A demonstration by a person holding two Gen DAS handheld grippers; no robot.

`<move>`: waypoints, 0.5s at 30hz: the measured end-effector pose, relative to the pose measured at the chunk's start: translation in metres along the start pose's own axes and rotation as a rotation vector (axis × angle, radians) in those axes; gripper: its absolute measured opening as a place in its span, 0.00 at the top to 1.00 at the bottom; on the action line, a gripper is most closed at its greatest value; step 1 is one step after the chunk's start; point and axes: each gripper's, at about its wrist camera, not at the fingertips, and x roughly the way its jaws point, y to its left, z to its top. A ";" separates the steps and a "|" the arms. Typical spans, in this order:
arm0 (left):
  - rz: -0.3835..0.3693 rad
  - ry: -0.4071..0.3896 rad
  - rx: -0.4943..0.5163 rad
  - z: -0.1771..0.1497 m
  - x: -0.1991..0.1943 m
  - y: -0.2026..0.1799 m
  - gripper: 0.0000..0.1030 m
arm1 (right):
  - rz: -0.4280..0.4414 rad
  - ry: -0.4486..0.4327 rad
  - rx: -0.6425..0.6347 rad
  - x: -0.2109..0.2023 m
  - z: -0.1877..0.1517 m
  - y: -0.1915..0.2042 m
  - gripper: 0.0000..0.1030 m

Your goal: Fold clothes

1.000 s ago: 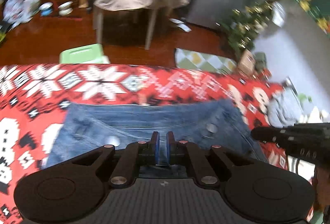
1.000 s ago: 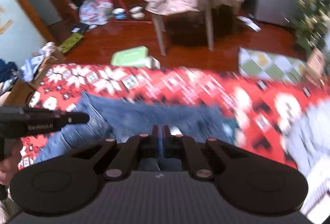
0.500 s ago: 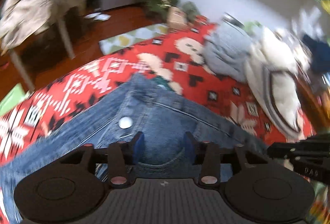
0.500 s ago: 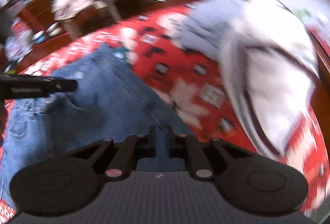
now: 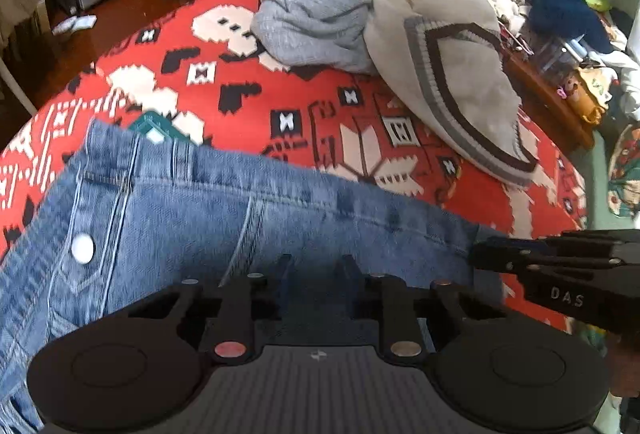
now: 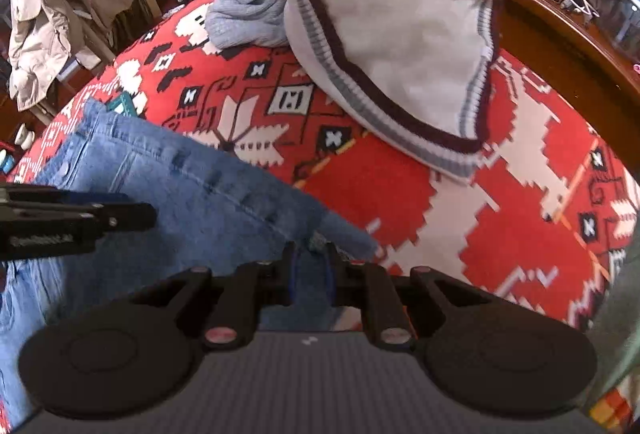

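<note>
Jeans (image 5: 192, 218) lie flat on the red patterned blanket (image 5: 320, 106), waistband edge toward the sweaters.

Left wrist view: a second ago I faced the chair and floor across the blanket; now the view has swung round to the grey sweater (image 5: 316, 14) and cream striped sweater (image 5: 460, 74). My left gripper (image 5: 316, 266) points steeply down at the denim. Its jaws spread half a second ago and have just been closing; now they stand a little apart, denim between them, but blur hides whether the pads press. My right gripper (image 5: 496, 258) comes in from the right, at the waistband corner.

Right wrist view: same swing, chair now far left. Right gripper (image 6: 310, 262) tilted down over the jeans' corner, jaws have just been opening, slightly parted, fabric between; contact unclear.
</note>
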 end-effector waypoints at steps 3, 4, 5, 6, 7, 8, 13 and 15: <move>0.019 -0.001 0.051 0.010 0.003 -0.001 0.83 | 0.002 -0.005 0.007 0.009 0.010 -0.002 0.89; 0.025 -0.001 0.061 0.014 0.004 0.000 0.83 | 0.010 -0.007 0.010 0.013 0.014 -0.002 0.91; 0.029 0.002 0.061 0.018 0.006 0.001 0.86 | 0.015 -0.006 0.008 0.016 0.018 -0.002 0.91; 0.029 0.007 0.056 0.022 0.008 0.003 0.88 | 0.019 -0.006 0.003 0.019 0.023 -0.002 0.91; 0.027 0.011 0.048 0.027 0.009 0.005 0.88 | 0.014 -0.010 0.005 0.019 0.026 -0.001 0.89; 0.022 0.014 0.042 0.030 0.010 0.006 0.88 | 0.006 -0.016 0.008 0.020 0.029 0.000 0.89; 0.022 0.023 0.069 0.042 0.012 0.007 0.89 | 0.100 0.006 0.005 0.022 0.037 0.018 0.96; 0.029 0.031 0.064 0.045 0.015 0.010 0.92 | 0.103 0.015 -0.025 0.029 0.037 0.030 0.96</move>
